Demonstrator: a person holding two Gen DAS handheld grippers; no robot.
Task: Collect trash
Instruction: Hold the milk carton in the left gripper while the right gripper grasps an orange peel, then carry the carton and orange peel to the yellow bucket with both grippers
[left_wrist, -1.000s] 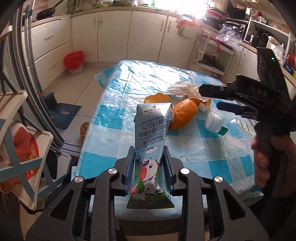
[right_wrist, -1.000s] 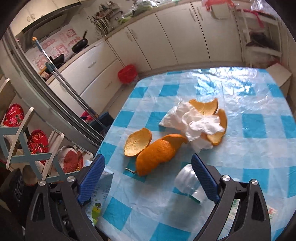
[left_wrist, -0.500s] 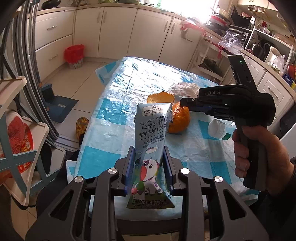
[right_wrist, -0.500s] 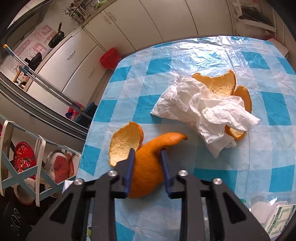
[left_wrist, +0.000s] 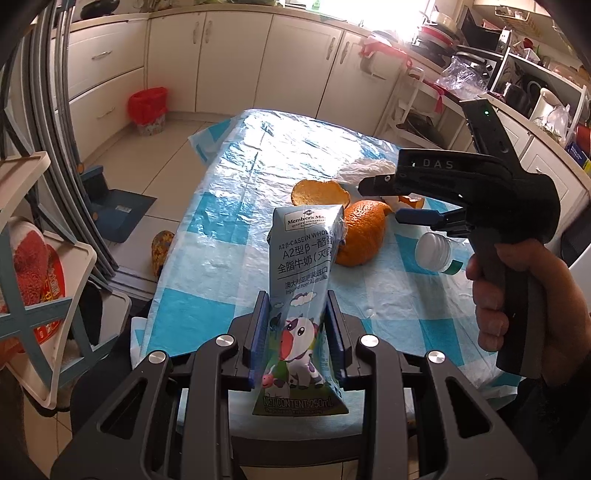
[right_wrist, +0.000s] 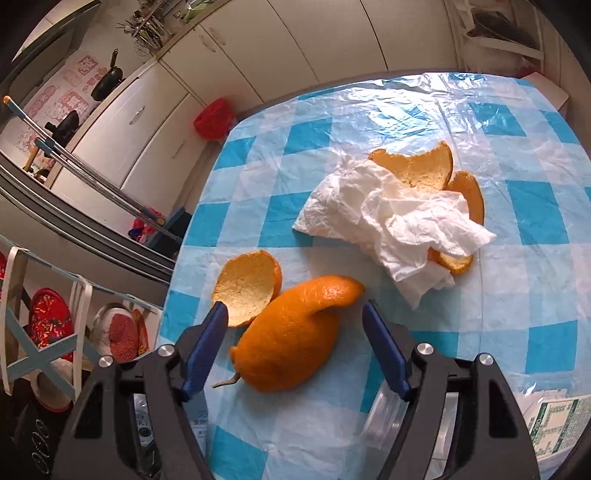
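partly hidden, milk carton (left_wrist: 303, 291) clenched in left tongs (left_wrist: 297, 332), right tongs (right_wrist: 293, 343) released around orange peel (right_wrist: 291, 336), bottle (left_wrist: 437, 254) half hidden

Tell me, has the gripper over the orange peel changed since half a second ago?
Yes. The right gripper was shut over the big orange peel; now its fingers are spread wide on either side, while the peel lies where it was beside the crumpled tissue.

On the tabletop (right_wrist: 517, 122), a tissue (right_wrist: 391, 225) lies over peels (right_wrist: 417, 166), behind a large peel (right_wrist: 291, 336); a bottle (left_wrist: 436, 251) lies probably to its right.
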